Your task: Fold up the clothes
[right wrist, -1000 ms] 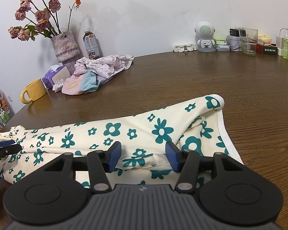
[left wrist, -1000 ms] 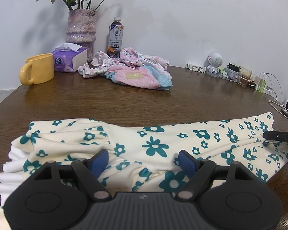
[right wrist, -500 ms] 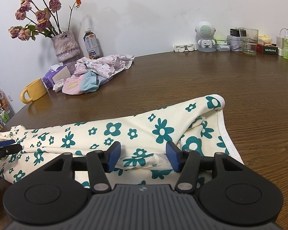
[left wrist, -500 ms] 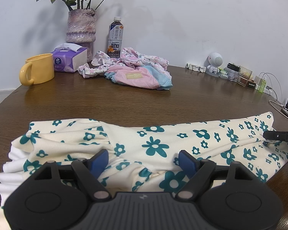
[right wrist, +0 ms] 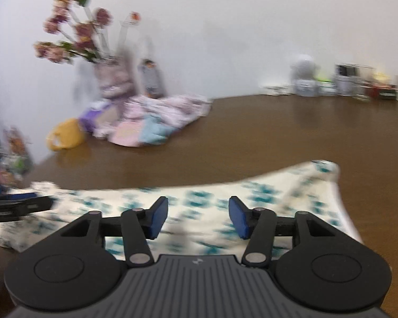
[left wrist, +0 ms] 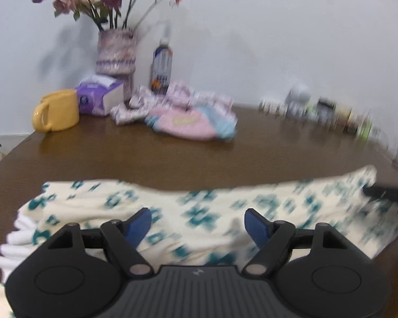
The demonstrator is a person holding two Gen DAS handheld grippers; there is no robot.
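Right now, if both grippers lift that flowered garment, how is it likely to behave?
The flowered garment lies limp and creased on the table, so it would probably sag between the left gripper and the right gripper. It looks thin, so likely light. Its ruffled white edge may dangle.

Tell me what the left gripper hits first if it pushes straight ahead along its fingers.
Most likely the cream floral garment: it lies right under and ahead of the open left gripper. Past it comes bare table, then the pink clothes pile. Blur makes height uncertain.
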